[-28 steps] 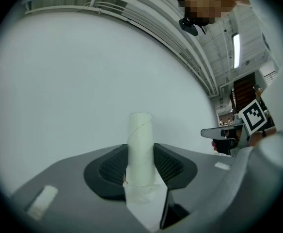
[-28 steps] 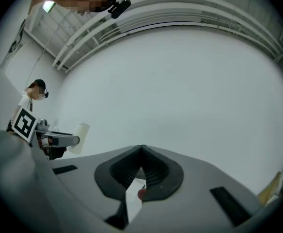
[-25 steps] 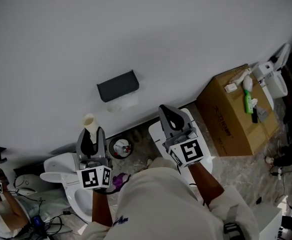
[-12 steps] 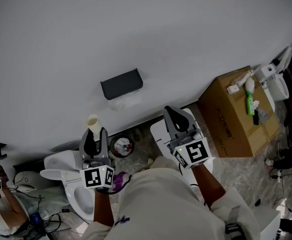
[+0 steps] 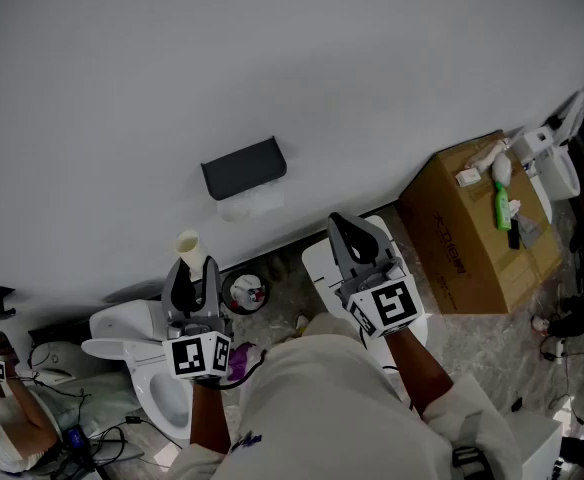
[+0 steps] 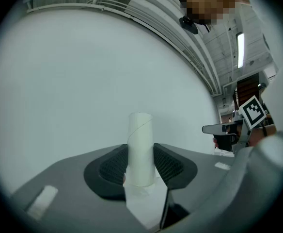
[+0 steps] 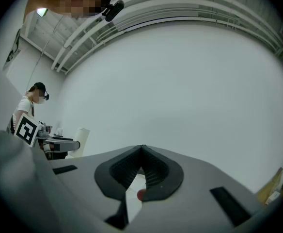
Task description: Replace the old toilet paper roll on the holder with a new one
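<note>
Left tongs (image 5: 194,271) clamping cardboard tube (image 5: 186,244), lower part hidden, right tongs (image 7: 141,154) closed, empty

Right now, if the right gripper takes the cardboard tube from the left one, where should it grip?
Likely the free upper half of the cardboard tube: it stands upright with its lower part clamped in the left gripper. The right gripper, shut and empty, should open and come level from the right, jaws across the round wall.
</note>
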`<state>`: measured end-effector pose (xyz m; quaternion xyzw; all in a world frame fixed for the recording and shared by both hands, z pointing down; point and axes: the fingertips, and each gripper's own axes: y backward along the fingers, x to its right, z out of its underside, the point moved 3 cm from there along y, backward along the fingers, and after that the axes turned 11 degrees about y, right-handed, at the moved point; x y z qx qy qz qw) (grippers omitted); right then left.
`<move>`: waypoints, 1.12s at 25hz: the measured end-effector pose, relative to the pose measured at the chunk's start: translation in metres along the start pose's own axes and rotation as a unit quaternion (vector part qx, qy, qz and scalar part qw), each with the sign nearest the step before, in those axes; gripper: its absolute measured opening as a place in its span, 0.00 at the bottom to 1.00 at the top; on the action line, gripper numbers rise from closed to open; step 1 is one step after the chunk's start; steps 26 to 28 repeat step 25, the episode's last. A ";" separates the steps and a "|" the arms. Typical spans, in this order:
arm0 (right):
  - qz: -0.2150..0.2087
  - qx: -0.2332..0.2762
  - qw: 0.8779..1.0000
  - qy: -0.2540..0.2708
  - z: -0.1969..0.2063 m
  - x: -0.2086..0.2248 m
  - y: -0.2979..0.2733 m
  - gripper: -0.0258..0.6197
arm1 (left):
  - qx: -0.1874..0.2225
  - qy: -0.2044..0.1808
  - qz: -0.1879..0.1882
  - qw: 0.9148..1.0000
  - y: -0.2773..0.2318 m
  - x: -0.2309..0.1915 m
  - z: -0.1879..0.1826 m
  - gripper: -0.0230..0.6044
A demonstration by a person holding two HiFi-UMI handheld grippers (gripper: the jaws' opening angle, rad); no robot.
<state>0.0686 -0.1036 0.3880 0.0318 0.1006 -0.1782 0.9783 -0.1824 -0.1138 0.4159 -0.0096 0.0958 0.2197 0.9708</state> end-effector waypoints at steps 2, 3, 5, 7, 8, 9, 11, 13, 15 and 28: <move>-0.006 -0.002 1.000 0.009 -0.001 -0.001 -0.002 0.04 | 0.000 0.001 -0.001 1.000 -0.001 0.000 0.000 0.31; -0.008 -0.004 1.000 0.014 -0.001 -0.002 -0.002 0.04 | 0.000 0.002 -0.001 1.000 -0.001 0.000 0.000 0.31; -0.009 -0.005 1.000 0.019 0.000 -0.002 -0.001 0.04 | 0.001 0.002 0.000 1.000 -0.002 0.003 -0.001 0.31; -0.009 -0.007 1.000 0.019 0.000 -0.001 0.000 0.04 | 0.002 0.002 0.002 1.000 -0.002 0.005 -0.001 0.31; -0.009 -0.007 1.000 0.020 0.000 -0.001 0.000 0.04 | 0.002 0.002 0.003 1.000 -0.003 0.006 -0.001 0.31; -0.010 -0.008 1.000 0.021 0.000 -0.001 0.000 0.04 | 0.002 0.002 0.004 1.000 -0.003 0.007 0.000 0.31; -0.011 -0.010 1.000 0.024 0.000 0.000 -0.001 0.04 | 0.000 0.004 0.004 1.000 -0.004 0.008 0.002 0.31; -0.011 -0.013 0.999 0.027 0.001 0.001 -0.003 0.04 | -0.001 0.006 0.006 1.000 -0.006 0.008 0.004 0.31; -0.010 -0.015 0.999 0.028 0.002 0.001 -0.004 0.04 | -0.003 0.006 0.008 1.000 -0.007 0.007 0.004 0.31; -0.043 -0.025 0.998 0.027 0.008 -0.014 -0.010 0.04 | -0.012 0.015 -0.015 1.000 0.009 -0.003 0.012 0.31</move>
